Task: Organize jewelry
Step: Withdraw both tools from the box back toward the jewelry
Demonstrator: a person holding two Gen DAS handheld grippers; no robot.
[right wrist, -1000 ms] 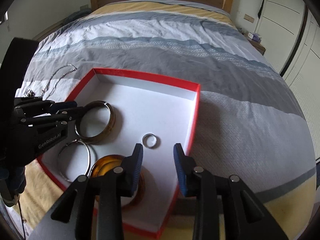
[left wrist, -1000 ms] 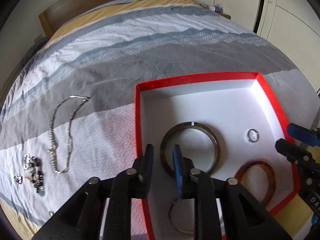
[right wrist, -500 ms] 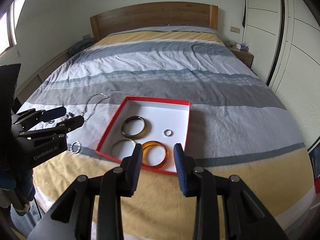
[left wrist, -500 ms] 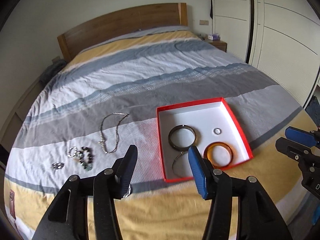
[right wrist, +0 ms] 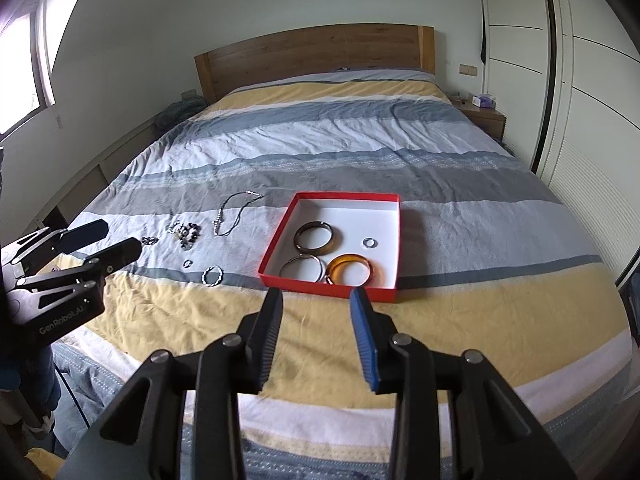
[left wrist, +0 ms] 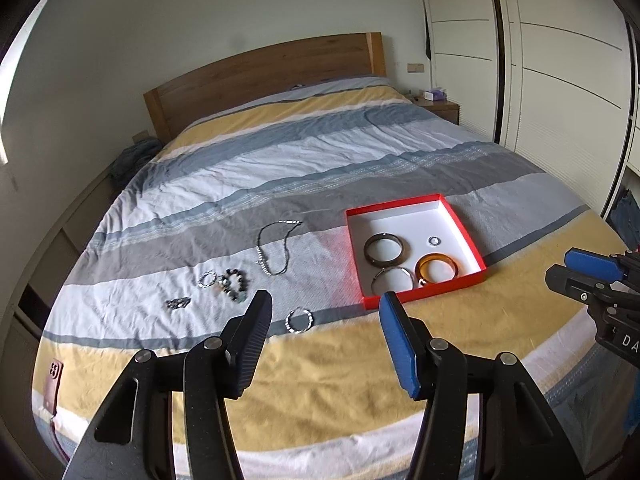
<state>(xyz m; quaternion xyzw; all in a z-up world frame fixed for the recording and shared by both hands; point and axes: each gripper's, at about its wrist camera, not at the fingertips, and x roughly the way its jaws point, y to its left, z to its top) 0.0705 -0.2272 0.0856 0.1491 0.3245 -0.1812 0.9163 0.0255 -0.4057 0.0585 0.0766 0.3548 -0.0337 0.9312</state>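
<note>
Both units are hovering empty above the bed [left wrist: 320, 360]: left hand-held gripper [left wrist: 324, 320] gaping wide, right hand-held gripper [right wrist: 316, 308] moderately parted. Twisted silver bracelet [left wrist: 299, 320] is lying on the bedspread just ahead of the left fingers, left of the red box [left wrist: 420, 296]. Judged light, slippery; pinching across its band is advisable.

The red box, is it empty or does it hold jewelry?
Not empty: the red box holds three bangles and a small ring.
</note>
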